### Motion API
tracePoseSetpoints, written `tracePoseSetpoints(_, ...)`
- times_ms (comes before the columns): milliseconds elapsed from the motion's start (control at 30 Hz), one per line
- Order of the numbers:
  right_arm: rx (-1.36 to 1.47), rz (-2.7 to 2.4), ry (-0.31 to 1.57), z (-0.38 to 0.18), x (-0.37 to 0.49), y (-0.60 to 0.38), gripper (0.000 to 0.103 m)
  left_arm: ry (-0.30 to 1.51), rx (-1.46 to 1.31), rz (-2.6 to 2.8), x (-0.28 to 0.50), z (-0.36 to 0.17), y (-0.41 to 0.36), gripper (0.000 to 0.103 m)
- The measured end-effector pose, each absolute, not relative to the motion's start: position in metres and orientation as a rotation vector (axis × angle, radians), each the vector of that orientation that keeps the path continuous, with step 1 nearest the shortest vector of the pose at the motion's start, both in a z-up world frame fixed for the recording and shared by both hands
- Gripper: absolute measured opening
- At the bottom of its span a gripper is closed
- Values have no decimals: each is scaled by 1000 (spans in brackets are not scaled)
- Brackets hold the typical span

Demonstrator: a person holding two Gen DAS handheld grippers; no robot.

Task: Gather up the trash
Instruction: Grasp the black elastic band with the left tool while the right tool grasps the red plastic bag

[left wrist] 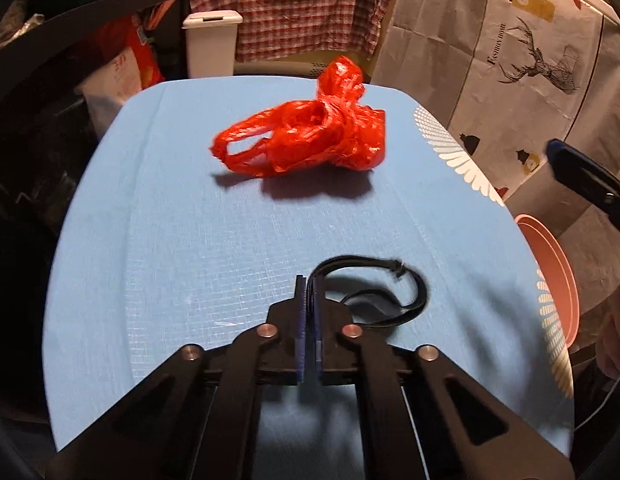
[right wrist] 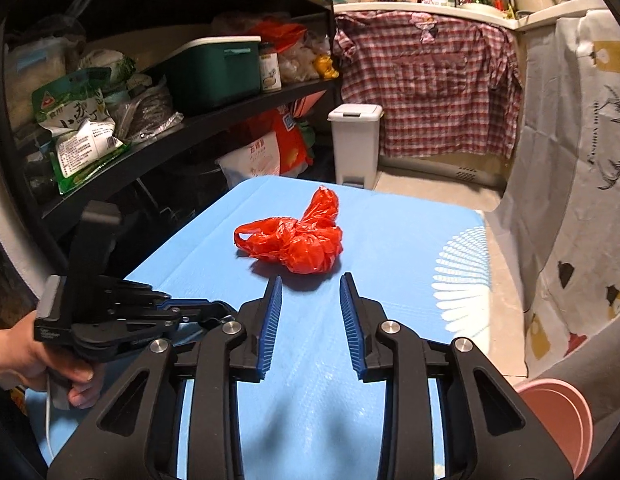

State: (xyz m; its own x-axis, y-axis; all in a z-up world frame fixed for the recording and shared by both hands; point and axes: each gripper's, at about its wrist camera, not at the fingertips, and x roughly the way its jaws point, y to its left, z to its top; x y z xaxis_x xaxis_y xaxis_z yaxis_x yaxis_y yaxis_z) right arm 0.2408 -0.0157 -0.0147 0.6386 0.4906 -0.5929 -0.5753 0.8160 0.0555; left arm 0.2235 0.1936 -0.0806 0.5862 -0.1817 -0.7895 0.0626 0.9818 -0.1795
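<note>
A crumpled red plastic bag [left wrist: 305, 136] lies on the blue table [left wrist: 149, 240] toward the far side; it also shows in the right wrist view [right wrist: 295, 240]. My left gripper [left wrist: 308, 282] is shut on a black cable loop [left wrist: 406, 284] that hangs just above the table's near part. My right gripper [right wrist: 310, 284] is open and empty, its blue pads [right wrist: 271, 316] a short way in front of the red bag. The right gripper's finger shows at the right edge of the left wrist view [left wrist: 582, 172]. The left gripper's body shows in the right wrist view [right wrist: 121, 316].
A white pedal bin [right wrist: 356, 144] stands on the floor beyond the table, also in the left wrist view [left wrist: 211, 42]. A pink basin [left wrist: 550, 276] sits by the table's right edge. Black shelves [right wrist: 169, 136] with food bags stand left. A printed cloth [right wrist: 570, 180] hangs right.
</note>
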Motion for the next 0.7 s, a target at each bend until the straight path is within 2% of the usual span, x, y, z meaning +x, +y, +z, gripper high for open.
tracePoseSetpoints(400, -214, 607, 699, -54, 300, 46, 40, 910, -258, 15, 214, -69, 252, 2)
tracePoseSetpoints(700, -223, 548, 762, -79, 324, 69, 38, 898, -272, 14, 211, -67, 261, 2)
